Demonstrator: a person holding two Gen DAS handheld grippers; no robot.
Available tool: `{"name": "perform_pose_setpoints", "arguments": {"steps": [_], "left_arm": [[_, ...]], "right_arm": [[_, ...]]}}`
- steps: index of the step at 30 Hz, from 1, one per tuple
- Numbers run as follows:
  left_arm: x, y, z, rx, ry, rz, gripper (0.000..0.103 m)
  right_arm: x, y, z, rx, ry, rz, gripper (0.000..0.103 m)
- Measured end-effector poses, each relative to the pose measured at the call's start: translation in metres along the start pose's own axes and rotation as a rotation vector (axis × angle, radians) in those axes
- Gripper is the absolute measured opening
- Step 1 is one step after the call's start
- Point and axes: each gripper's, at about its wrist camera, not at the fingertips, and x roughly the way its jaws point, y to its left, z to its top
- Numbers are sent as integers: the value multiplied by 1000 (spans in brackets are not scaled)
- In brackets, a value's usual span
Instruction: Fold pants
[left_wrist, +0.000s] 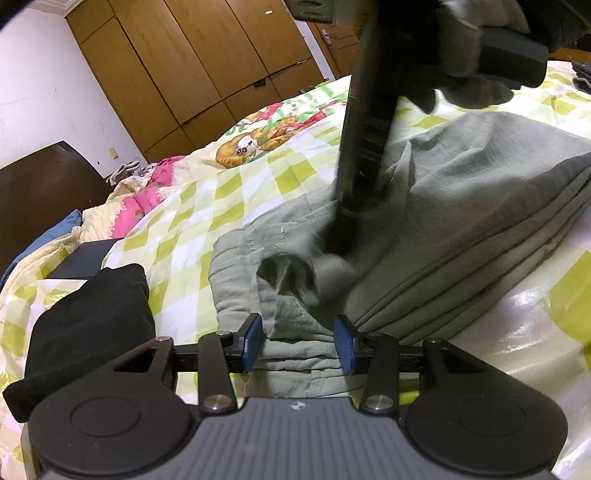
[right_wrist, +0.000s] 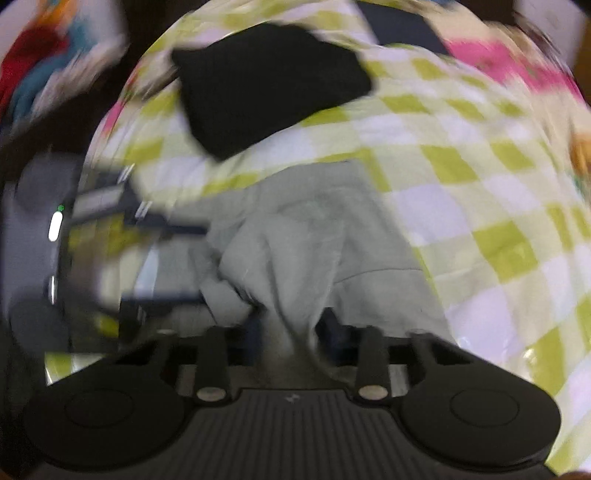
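Note:
Grey-green pants (left_wrist: 461, 206) lie folded in layers on the checked bedspread (left_wrist: 207, 199). My left gripper (left_wrist: 300, 341) is open, its blue pads either side of the bunched waist end of the pants. The right gripper comes down from above in the left wrist view and its tip (left_wrist: 343, 243) is blurred, pressed into the pants' cloth. In the blurred right wrist view the right gripper (right_wrist: 288, 328) has a fold of the pants (right_wrist: 295, 236) between its fingers; how tightly it closes is unclear. The left gripper's body (right_wrist: 44, 236) shows at the left.
A folded black garment (left_wrist: 88, 325) lies on the bed left of the pants; it also shows in the right wrist view (right_wrist: 269, 81). A pink and cream quilt (left_wrist: 140, 199) is bunched further left. Wooden wardrobes (left_wrist: 192, 66) stand behind the bed.

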Motion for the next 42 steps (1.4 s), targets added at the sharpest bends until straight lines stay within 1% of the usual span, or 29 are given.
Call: {"name": "perform_pose_setpoints", "arguments": {"steps": [1, 3, 4, 5, 7, 9, 11, 13, 14, 15, 17, 19, 20, 22, 23, 24, 25, 26, 27, 28, 30, 33, 34, 35, 36, 38, 39, 40, 42], "left_arm": [[1, 1, 0, -4, 2, -2, 56], [2, 3, 1, -17, 6, -8, 56], [2, 4, 2, -26, 10, -10, 57], [3, 6, 2, -37, 14, -13, 58], [4, 10, 4, -64, 32, -18, 58], [5, 13, 4, -99, 47, -30, 58], [6, 18, 4, -138, 58, -45, 58], [7, 22, 4, -168, 65, -60, 58], [7, 23, 4, -177, 67, -65, 59], [7, 24, 4, -187, 70, -71, 59], [7, 25, 4, -195, 72, -75, 59], [7, 25, 4, -197, 76, -74, 59], [7, 24, 4, -195, 77, -73, 59], [8, 23, 5, -193, 79, -70, 59], [8, 24, 5, -192, 79, -71, 59], [8, 24, 5, -191, 79, -72, 59], [8, 24, 5, -192, 79, -74, 59], [8, 24, 4, -193, 79, -75, 59], [8, 24, 4, -195, 80, -77, 59], [9, 25, 4, -196, 81, -78, 59], [9, 26, 3, -199, 82, -81, 59], [8, 27, 3, -203, 89, -82, 59], [8, 27, 3, -207, 94, -81, 59], [8, 27, 3, -210, 98, -79, 59], [7, 28, 2, -216, 101, -78, 59], [6, 29, 1, -225, 110, -76, 59], [5, 29, 1, -225, 113, -72, 59], [4, 29, 2, -227, 115, -69, 59], [2, 29, 2, -226, 118, -62, 59]], "right_arm": [[-1, -11, 4, 75, -33, 27, 20], [1, -32, 11, 217, -95, 44, 18], [4, -39, 14, 264, -117, 50, 14], [7, -44, 16, 289, -129, 56, 13], [17, -48, 21, 307, -120, 69, 14], [20, -52, 20, 322, -103, 87, 19], [13, -56, 14, 352, -113, 115, 30], [0, -65, 3, 392, -150, 170, 60], [-3, -67, 0, 404, -157, 196, 67], [-7, -69, -4, 413, -158, 228, 77], [-7, -68, -7, 393, -148, 260, 78], [-6, -60, -5, 333, -127, 245, 79], [-4, -54, -3, 282, -108, 226, 79], [2, -37, 0, 149, -84, 125, 79], [7, -30, 1, 87, -69, 80, 78], [12, -23, 2, 37, -43, 39, 73], [16, -17, 3, -6, -30, 15, 59], [19, -15, 4, -27, -19, 6, 51], [23, -12, 6, -38, -4, -1, 31], [25, -11, 8, -31, 2, -10, 17], [25, -18, 13, 33, -13, -20, 11], [22, -50, 17, 245, -67, 40, 10], [23, -59, 18, 298, -79, 56, 9], [22, -63, 17, 321, -91, 41, 9], [24, -66, 18, 338, -100, 33, 6], [26, -70, 18, 403, -128, 62, 6], [28, -69, 20, 413, -133, 82, 6], [30, -65, 23, 403, -133, 91, 6], [34, -56, 29, 356, -130, 69, 6]]}}
